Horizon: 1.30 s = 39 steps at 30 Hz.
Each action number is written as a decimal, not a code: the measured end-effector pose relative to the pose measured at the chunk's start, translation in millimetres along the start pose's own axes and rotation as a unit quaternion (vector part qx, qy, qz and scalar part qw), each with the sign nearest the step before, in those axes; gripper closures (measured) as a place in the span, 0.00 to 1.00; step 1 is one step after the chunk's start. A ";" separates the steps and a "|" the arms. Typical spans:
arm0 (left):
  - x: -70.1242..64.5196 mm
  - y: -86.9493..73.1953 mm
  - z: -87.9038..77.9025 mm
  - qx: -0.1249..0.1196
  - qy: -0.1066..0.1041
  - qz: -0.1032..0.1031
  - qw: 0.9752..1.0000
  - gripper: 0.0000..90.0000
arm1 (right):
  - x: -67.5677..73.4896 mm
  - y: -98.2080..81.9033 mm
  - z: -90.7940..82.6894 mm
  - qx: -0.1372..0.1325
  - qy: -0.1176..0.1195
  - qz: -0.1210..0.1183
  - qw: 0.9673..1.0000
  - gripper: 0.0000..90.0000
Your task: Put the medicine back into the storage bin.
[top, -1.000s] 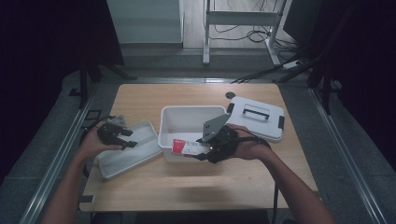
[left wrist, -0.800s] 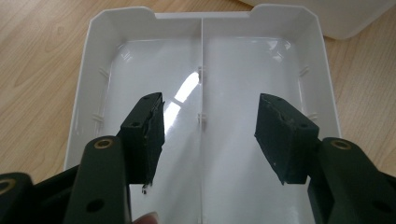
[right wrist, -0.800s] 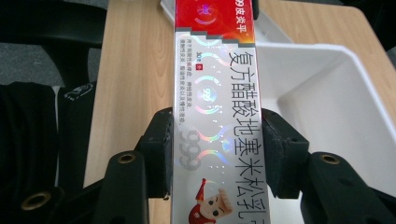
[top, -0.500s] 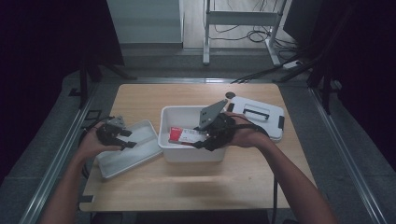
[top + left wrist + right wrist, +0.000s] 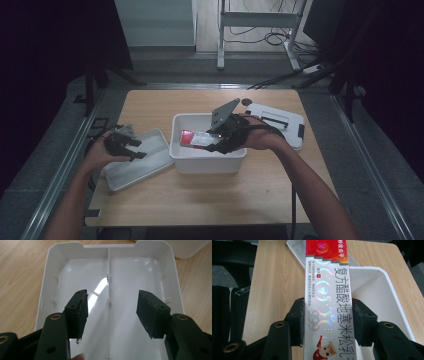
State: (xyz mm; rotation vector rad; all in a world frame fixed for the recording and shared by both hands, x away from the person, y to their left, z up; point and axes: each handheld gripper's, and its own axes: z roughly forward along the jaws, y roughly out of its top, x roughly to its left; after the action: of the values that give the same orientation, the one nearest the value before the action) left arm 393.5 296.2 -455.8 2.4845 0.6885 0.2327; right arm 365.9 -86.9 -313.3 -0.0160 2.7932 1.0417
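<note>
Carton (image 5: 328,302), long flat cardboard box, glossy silver face with holographic sheen, red end, printed characters and a cartoon figure near the gripper end; clamped between the right gripper (image 5: 327,320) pads, which press both long edges. Its long axis runs straight away from the jaws, red end far; near end cut off at the bottom of the right gripper view. In the high view the carton (image 5: 196,139) lies about level over the open white bin (image 5: 207,162), red end toward the person's left, right gripper (image 5: 223,141) above the bin's right side; whether the carton touches the bin's inside is hard to tell. Bin is smooth white plastic, rectangular, rounded corners. Left gripper (image 5: 112,312) jaws apart, nothing between the matte black pads, hovering over a shallow white tray (image 5: 48,282), glossy, split by a centre rib into two compartments; tray's near end is hidden by the jaws. In the high view the left gripper (image 5: 131,148) sits over the tray (image 5: 150,165) left of the bin. Table (image 5: 150,105) is light wood grain. Farther right, a white lid (image 5: 292,122) with dark handle lies flat, partly hidden by the right hand.
</note>
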 end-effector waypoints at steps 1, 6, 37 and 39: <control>-0.3 0.2 0.1 0.000 0.000 0.000 1.000 0.47 | -1.4 0.6 0.4 0.003 0.000 0.001 1.000 0.56; -0.4 0.4 0.1 -0.001 0.001 0.000 1.000 0.48 | -7.0 2.9 3.1 0.008 -0.002 -0.001 1.000 0.56; -0.8 4.0 0.6 0.001 -0.003 0.002 1.000 0.48 | -51.0 -9.0 51.6 0.044 0.011 0.023 0.999 0.56; -0.7 4.1 0.8 0.001 -0.003 0.003 1.000 0.48 | -53.0 -9.0 55.3 0.047 0.012 0.022 0.999 0.56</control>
State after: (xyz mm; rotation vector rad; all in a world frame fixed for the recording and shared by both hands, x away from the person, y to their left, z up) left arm 394.9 292.5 -454.3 2.4891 0.6798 0.2265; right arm 426.9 -60.2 -352.2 0.0436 2.8745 0.9232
